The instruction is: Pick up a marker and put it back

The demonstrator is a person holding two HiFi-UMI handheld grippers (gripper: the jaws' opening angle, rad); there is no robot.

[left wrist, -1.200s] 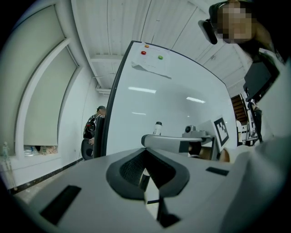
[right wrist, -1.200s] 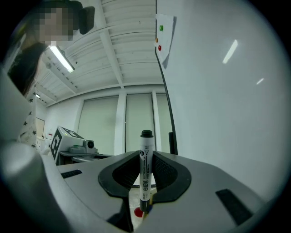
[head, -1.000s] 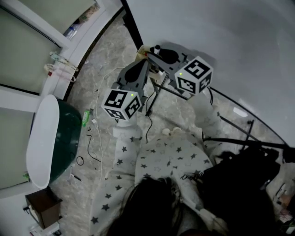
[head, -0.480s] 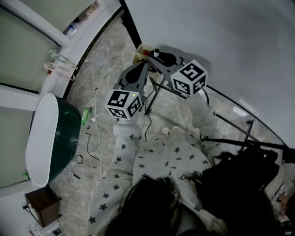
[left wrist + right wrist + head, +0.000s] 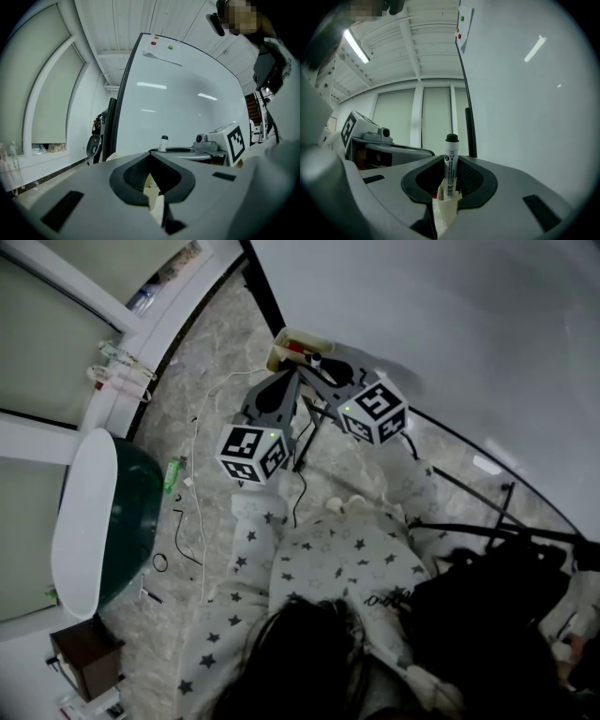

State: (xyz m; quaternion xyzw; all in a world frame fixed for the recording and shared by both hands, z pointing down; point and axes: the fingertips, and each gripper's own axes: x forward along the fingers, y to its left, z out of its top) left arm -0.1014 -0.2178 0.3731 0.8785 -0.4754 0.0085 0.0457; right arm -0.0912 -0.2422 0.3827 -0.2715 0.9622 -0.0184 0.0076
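Observation:
My right gripper (image 5: 450, 183) is shut on a white marker (image 5: 450, 161) with a black cap, which stands upright between the jaws. In the head view that marker (image 5: 317, 359) is held just below a cream holder box (image 5: 286, 337) at the bottom edge of the whiteboard (image 5: 450, 324). My left gripper (image 5: 284, 382) hovers close beside it on the left, its jaws together with nothing in them. From the left gripper view (image 5: 153, 180) the marker (image 5: 163, 142) and the right gripper's marker cube (image 5: 232, 140) show ahead to the right.
The person's star-printed sleeves (image 5: 328, 563) fill the lower middle. Loose cables (image 5: 192, 521) lie on the marbled floor. A dark green tub with a white rim (image 5: 89, 521) stands at left, black stand legs (image 5: 487, 526) at right, a brown box (image 5: 89, 662) at bottom left.
The right gripper with the marker has moved left and up, closer to the cream box. The left gripper has barely shifted.

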